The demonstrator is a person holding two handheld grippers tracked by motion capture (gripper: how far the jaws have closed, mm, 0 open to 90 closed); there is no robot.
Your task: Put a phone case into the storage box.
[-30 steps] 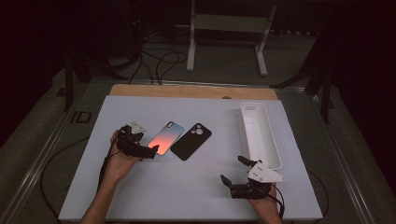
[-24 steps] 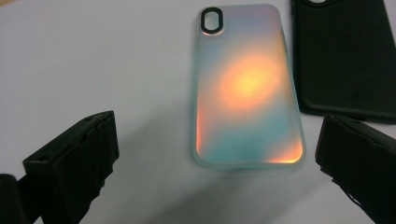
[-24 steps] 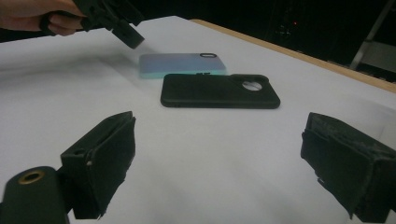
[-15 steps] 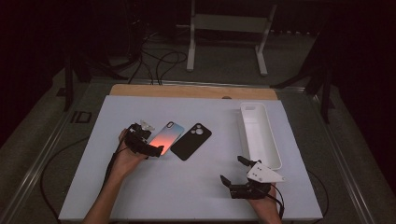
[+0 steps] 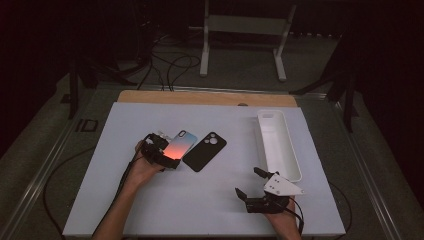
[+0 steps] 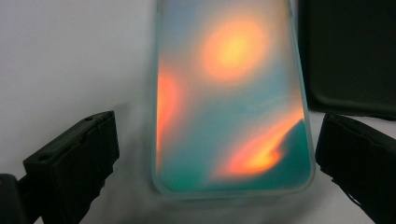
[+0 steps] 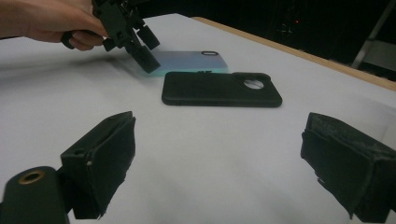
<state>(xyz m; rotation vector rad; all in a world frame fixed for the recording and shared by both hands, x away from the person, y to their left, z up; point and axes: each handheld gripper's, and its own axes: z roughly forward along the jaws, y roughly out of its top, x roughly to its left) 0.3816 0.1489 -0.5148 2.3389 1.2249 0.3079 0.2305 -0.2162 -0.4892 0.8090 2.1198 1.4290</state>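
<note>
Jaws of the left gripper (image 6: pixel 210 154) are straddling the gradient phone case (image 6: pixel 231 93), spread apart; closing carelessly risks shoving it against the black phone case (image 5: pixel 204 151). The right gripper (image 5: pixel 255 184) is resting, jaws apart.

where the three cameras sit

the high view looks forward and down from above the table's near edge. the left gripper view hangs very close over the gradient phone case (image 6: pixel 231 100), perhaps too near for sharp focus. the right gripper view looks low across the table (image 7: pixel 196 154); all three share that case beside the black case (image 7: pixel 222 88).
</note>
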